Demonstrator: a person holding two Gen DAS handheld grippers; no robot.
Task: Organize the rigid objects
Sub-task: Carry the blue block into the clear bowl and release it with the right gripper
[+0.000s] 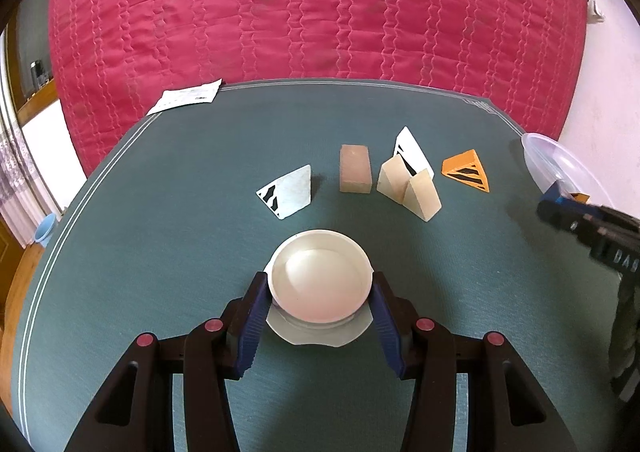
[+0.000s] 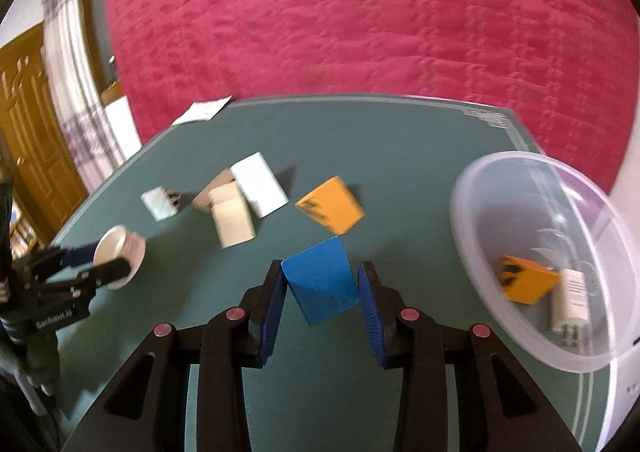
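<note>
Presently, the blue block (image 2: pixel 322 280) sits tilted between the blue pads (image 2: pixel 272 312) of the right tool (image 2: pixel 322 292), which is clamped on it; whether the block is clear of the green surface (image 2: pixel 400 155) cannot be told. Just to its right stands a clear plastic bowl (image 2: pixel 520 187) at the surface's right edge, tilted toward the camera, containing an orange wedge (image 2: pixel 528 284) with black stripes and a white cylinder (image 2: pixel 570 300).

The left tool (image 1: pixel 320 292) is closed on a white round cup (image 1: pixel 320 280), its pads (image 1: pixel 252 320) touching the rim on both sides. The cup rests on a pale flat disc (image 1: pixel 320 334) lying on the surface.

Beyond the cup, in a loose row across the surface:
- a white wedge (image 1: pixel 288 191) with black stripes, to the left;
- a brown wooden block (image 1: pixel 354 169), lying flat, near the centre;
- two pale wooden wedges (image 1: pixel 408 185), touching one another;
- a white striped card-like piece (image 1: pixel 414 149) directly behind those wedges;
- a second orange wedge (image 1: pixel 466 169) with black stripes, furthest right.

A sheet of paper (image 1: pixel 186 95) lies at the far left corner. A red quilted bedspread (image 1: pixel 320 3) fills the background.
</note>
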